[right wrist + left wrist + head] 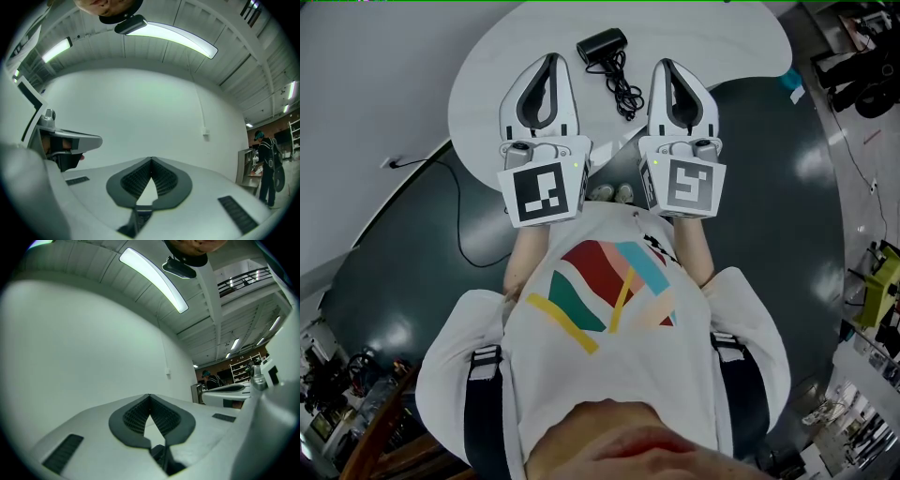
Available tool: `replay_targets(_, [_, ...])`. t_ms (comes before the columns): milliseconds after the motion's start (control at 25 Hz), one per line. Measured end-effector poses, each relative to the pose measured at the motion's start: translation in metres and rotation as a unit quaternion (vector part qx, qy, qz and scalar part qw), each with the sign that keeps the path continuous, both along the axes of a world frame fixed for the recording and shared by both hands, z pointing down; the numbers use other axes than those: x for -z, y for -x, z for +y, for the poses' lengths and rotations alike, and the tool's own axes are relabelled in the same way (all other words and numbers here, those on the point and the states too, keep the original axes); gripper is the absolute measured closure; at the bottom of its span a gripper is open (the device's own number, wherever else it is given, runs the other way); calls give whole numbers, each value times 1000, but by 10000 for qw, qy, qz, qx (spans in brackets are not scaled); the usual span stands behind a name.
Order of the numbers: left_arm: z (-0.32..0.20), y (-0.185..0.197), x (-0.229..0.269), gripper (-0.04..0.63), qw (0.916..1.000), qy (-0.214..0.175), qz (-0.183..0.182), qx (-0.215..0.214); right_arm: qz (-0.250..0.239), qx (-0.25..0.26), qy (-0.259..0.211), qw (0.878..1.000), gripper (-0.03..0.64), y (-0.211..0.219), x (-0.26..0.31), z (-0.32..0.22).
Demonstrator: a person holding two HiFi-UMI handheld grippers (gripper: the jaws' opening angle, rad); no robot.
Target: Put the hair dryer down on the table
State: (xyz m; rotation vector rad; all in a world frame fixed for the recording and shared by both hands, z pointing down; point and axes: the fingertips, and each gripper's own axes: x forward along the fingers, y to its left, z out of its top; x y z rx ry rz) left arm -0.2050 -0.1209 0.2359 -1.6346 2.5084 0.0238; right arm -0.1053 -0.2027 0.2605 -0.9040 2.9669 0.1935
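Note:
A black hair dryer (602,44) lies on the white round table (487,89) at its far side, with its black cord (624,86) coiled toward me. Nothing holds it. My left gripper (551,60) and right gripper (667,66) hover side by side above the table's near half, both pointing away from me and short of the dryer. Each pair of jaws is shut tip to tip with nothing between them. The left gripper view shows its closed tips (150,396) against a bare white wall. In the right gripper view the closed tips (151,160) face the same wall.
Dark floor surrounds the table, and a black cable (461,239) trails across it at the left. Cluttered shelves and gear line the right edge (872,281). A person (268,164) stands far off at the right of the right gripper view.

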Motion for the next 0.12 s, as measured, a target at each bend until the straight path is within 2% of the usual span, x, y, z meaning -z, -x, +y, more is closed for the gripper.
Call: replay_targets(120, [-3, -4, 1, 583, 10000, 28, 1, -40, -28, 27, 1, 10000, 607, -3, 2, -1])
